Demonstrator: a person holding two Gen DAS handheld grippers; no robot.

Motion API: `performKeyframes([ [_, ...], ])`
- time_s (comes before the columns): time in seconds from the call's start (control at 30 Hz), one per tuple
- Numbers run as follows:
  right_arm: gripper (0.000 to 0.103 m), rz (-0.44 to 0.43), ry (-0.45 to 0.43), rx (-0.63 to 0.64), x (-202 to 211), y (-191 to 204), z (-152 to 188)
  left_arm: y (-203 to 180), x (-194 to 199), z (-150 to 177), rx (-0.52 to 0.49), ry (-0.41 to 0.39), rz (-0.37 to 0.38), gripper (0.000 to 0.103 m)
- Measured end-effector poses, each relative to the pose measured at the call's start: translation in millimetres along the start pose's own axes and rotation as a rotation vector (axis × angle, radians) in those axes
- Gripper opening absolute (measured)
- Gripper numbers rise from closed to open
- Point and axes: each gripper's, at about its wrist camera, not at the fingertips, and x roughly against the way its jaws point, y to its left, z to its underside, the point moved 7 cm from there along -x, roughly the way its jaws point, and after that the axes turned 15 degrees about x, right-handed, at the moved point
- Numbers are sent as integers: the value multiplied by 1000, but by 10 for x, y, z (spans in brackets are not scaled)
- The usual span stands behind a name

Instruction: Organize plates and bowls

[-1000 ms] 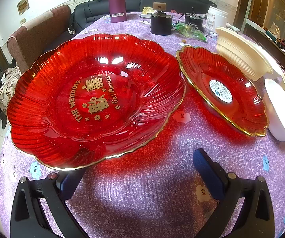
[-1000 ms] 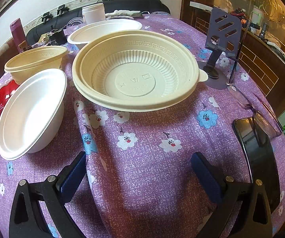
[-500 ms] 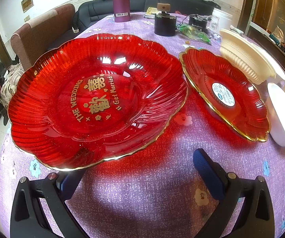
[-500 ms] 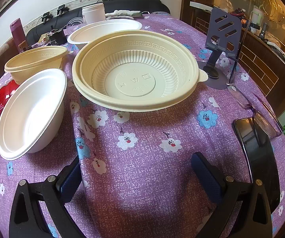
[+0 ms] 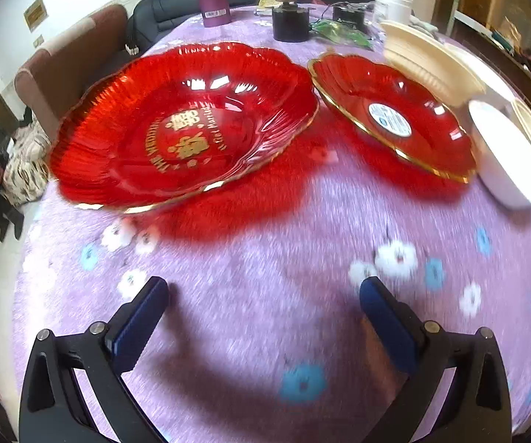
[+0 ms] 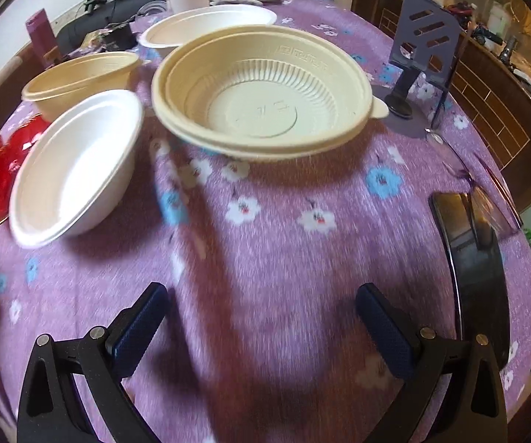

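large red plate (image 5: 184, 129), gold "married", rest blurred

Red gold-rimmed plate (image 5: 184, 125), purple floral tablecloth (image 5: 265, 258), beige bowl (image 6: 265, 92), white bowl (image 6: 73, 166)

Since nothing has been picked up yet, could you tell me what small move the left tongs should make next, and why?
Probably ease the left tongs forward to the near rim of the large red plate. They are open and empty, short of it, and the smaller red plate beside it could then be stacked.
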Motion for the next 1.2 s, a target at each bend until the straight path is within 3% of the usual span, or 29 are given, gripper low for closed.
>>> performKeyframes([
  [0.27, 94, -137, -112, 95, 500, 436, -122, 213, 200, 11, -21, -40, -47, 103],
  [0.43, 68, -239, -123, 183, 603, 908, -317, 381, 282, -46, -15, -56, -67, 103],
  [0.87, 60, -419, -85, 307, 553, 2003, -831, 714, 392, -241, 10, -69, -74, 103],
  [1.2, 60, -435, -87, 339, 516, 2395, -1282, 852, 445, -560, 23, -91, -66, 103],
])
